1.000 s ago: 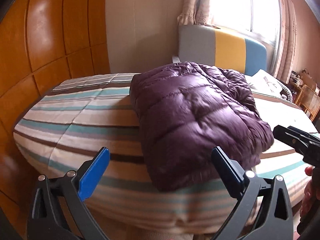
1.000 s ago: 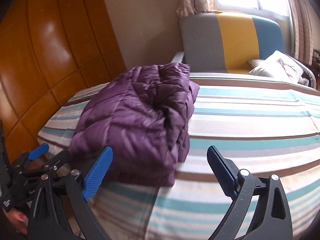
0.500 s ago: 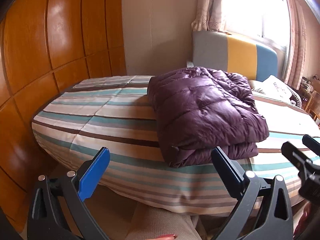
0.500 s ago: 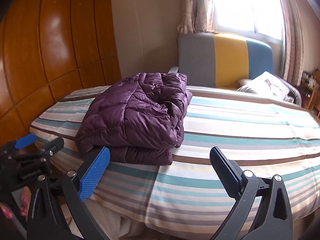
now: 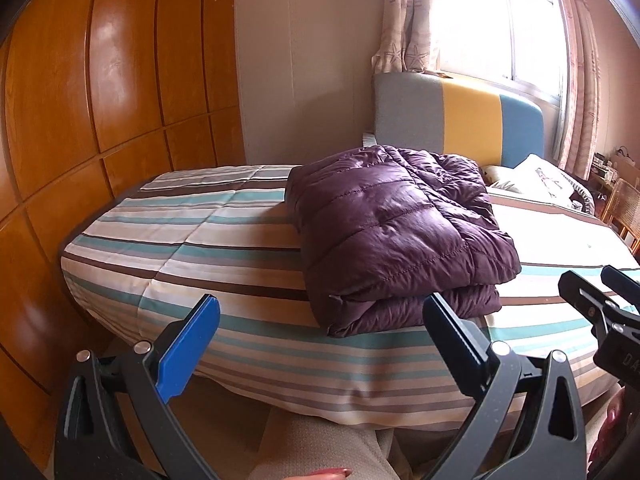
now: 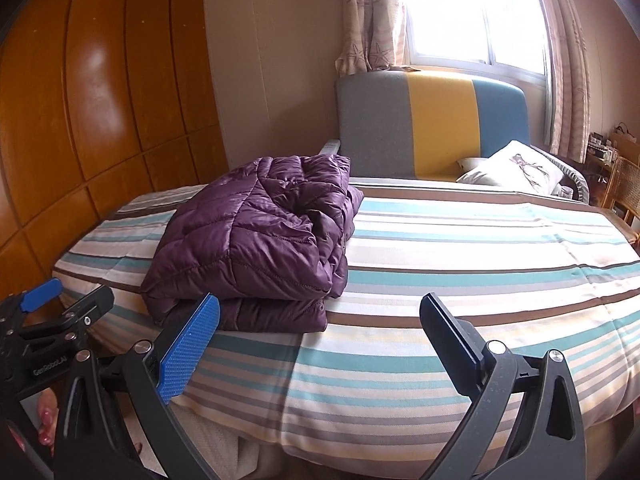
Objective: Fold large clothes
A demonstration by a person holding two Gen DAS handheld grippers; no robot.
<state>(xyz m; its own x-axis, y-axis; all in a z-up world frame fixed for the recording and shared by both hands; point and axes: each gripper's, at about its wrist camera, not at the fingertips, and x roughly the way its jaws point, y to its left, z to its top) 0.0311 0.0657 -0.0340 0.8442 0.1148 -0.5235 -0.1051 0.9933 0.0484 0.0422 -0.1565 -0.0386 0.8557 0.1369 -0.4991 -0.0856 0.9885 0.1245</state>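
A purple quilted puffer jacket (image 5: 396, 236) lies folded in a thick stack on the striped bed (image 5: 192, 256); it also shows in the right wrist view (image 6: 260, 248), left of the bed's middle. My left gripper (image 5: 320, 320) is open and empty, held back from the bed's near edge in front of the jacket. My right gripper (image 6: 320, 320) is open and empty, also off the bed's near edge, just right of the jacket. Neither touches the jacket. The right gripper also shows at the right edge of the left wrist view (image 5: 600, 300).
A wooden panelled wardrobe (image 5: 100, 100) stands close on the left. A grey, yellow and blue headboard (image 6: 432, 120) and a white pillow (image 6: 516, 168) are at the far end. A wicker chair (image 6: 624, 184) stands far right. The person's leg (image 5: 320, 448) is below.
Both grippers have pulled back and away from the jacket and the bed. The jacket lies folded and unmoved. Both stayed open.
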